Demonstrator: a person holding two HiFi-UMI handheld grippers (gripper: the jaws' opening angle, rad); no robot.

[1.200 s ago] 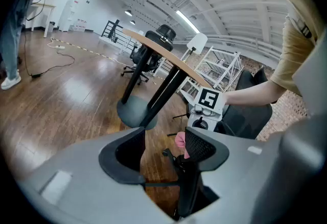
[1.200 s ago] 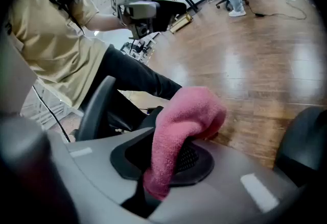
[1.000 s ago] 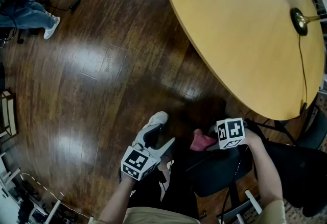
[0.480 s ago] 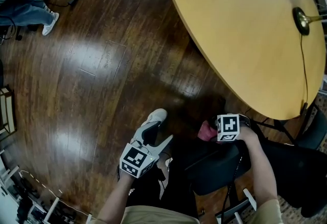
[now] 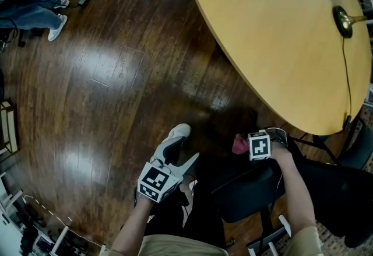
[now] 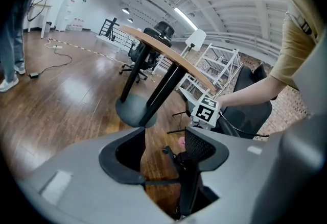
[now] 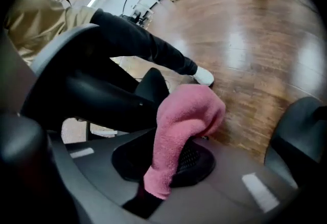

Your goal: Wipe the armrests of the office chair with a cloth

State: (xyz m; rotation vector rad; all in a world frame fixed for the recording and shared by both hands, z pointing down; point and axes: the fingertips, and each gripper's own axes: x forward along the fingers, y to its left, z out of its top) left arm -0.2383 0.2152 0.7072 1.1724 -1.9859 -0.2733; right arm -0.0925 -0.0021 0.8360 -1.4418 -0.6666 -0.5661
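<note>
Two grippers show: the left gripper [image 5: 182,159] holds its jaws apart around nothing, while the right gripper [image 5: 243,145] clamps a pink terry cloth [image 7: 180,128] beside the black office chair [image 5: 245,192].

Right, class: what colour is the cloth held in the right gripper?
Pink. The cloth shows best in the right gripper view.

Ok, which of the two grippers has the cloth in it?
The right gripper: its jaws pinch the pink cloth, while the left gripper is open and empty.

Head view overhead; gripper views low, sharing floor [image 5: 116,86].
</note>
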